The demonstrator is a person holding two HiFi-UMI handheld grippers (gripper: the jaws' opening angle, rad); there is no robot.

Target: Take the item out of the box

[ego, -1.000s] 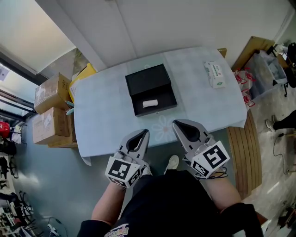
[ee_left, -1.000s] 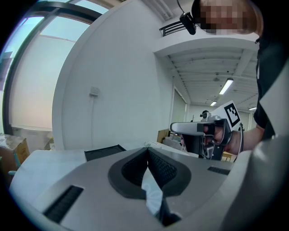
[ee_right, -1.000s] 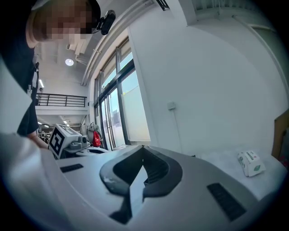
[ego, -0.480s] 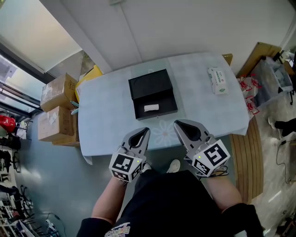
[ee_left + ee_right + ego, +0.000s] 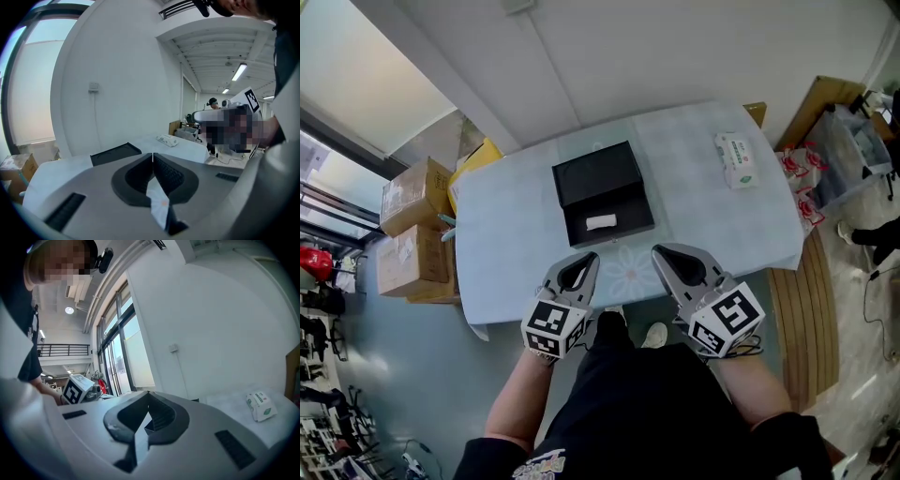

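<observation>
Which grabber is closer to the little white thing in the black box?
Left. The left gripper is just short of the black box, almost straight in front of the white item. The right gripper is farther off, near that box's front right corner.

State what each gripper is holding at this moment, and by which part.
Nothing is held. The left gripper and right gripper are both shut and empty, short of the black box, where the white item lies untouched.
</observation>
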